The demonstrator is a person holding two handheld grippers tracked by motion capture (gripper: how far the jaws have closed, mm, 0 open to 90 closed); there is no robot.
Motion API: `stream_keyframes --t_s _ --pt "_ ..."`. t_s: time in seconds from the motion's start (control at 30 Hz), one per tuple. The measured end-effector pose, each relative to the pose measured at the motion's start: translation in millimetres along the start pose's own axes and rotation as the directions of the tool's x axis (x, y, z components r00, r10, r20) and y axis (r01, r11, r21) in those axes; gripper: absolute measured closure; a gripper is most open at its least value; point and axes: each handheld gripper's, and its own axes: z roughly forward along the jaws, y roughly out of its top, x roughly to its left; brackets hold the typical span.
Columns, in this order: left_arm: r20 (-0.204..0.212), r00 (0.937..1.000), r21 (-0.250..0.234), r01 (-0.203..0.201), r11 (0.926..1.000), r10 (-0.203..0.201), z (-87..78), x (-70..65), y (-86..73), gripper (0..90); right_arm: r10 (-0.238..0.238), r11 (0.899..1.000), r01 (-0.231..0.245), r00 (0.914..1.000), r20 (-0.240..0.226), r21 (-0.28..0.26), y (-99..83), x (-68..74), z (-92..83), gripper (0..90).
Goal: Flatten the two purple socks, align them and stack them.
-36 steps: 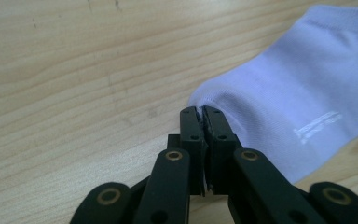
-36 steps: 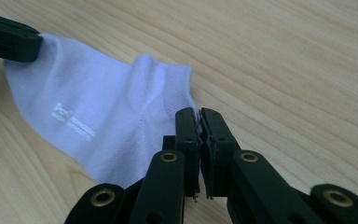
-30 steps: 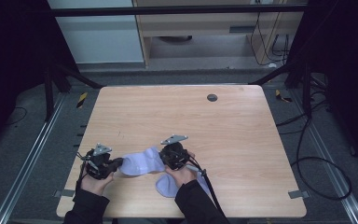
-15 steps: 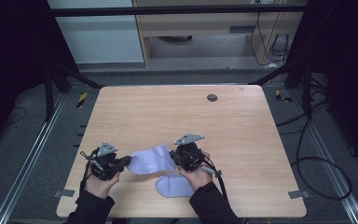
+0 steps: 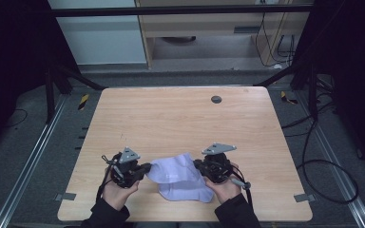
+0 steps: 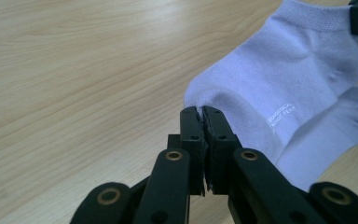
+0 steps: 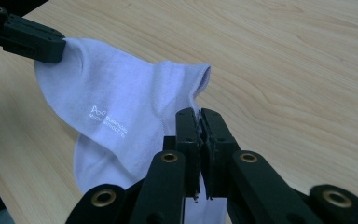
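Pads [image 6: 192,122] of left gripper [image 6: 200,112] clenched on the toe end of the pale lilac sock [image 6: 279,98]; pads [image 7: 189,122] of right gripper [image 7: 200,114] clenched on its cuff end. Sock held stretched between the two, near the front edge of the wooden table [image 5: 180,114], top layer lifted and taut, a second lilac sock [image 5: 183,192] lying flat on the wood just beneath and partly covered.

Compared with a second ago: both hands shifted rightward and a little away from the table's front edge, sock carried along with them. Span between the grippers wider, fabric pulled flatter, fewer folds across the middle. Grip unchanged on both ends, no slipping of cloth visible at either pinch.

Likely meaning: straightening and lining-up step under way, upper sock being spread over the lower one for pairing or folding. Next move probably a lowering onto the lower sock, edges matched, before any release.
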Motion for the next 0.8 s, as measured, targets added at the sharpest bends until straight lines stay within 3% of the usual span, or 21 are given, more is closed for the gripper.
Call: stream_keyframes --t_s 0.37,0.8 --pt "0.038 0.9988 0.058 -0.034 0.9977 0.032 18.1 -19.8 -4.3 87.0 0.026 1.000 -0.026 0.9996 0.008 0.013 -23.1 -10.6 -20.4 86.9" --pt "0.060 0.9966 0.111 -0.062 0.9919 0.056 31.2 -28.3 -14.2 87.1 0.032 0.998 -0.032 0.9995 0.004 0.061 -42.9 -11.2 -17.7 86.9"
